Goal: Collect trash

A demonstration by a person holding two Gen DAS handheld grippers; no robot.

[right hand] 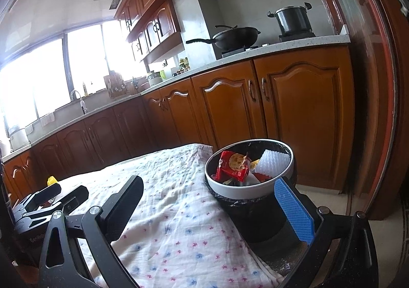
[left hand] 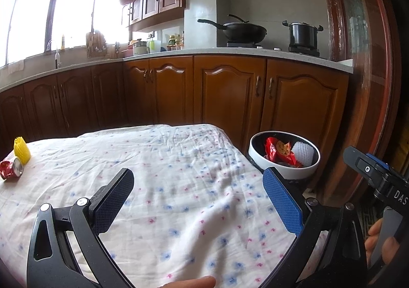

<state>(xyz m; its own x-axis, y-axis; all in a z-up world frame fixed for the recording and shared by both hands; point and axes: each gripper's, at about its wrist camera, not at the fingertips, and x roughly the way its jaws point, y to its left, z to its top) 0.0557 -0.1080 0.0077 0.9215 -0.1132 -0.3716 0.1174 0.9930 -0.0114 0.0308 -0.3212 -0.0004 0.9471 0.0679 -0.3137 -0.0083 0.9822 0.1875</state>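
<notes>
Floral cloth (left hand: 179, 185) is seen covering the table in the left wrist view, with the left claw (left hand: 198, 192) held above its near part, jaws spread wide apart and nothing between them. At the far left corner of the table a yellow foam net (left hand: 21, 150) is stood upright, and a crushed red can (left hand: 11, 169) is laid just beside it, nearer the left edge. Beyond the right edge of the table a trash bin (left hand: 260, 160) with a white rim is placed; a red snack wrapper (left hand: 278, 151) and a white foam net (left hand: 304, 153) are held inside it, side by side. Part of the other tool and a hand (left hand: 381, 239) are caught at the lower right. Wooden cabinets, a wok (left hand: 242, 29) and a pot (left hand: 303, 33) on the stove are seen behind.

In the right wrist view the right claw (right hand: 209, 207) is held over the right edge of the table, jaws likewise wide apart and empty, the blue pad lying in front of the trash bin (right hand: 230, 192). The bin's black liner is shown bunched under the white rim. The red snack wrapper (right hand: 231, 165) and white foam net (right hand: 272, 161) are seen inside. The left claw (right hand: 67, 192) is visible toward the left edge of the table, and the yellow foam net (right hand: 52, 180) is glimpsed just behind it.
</notes>
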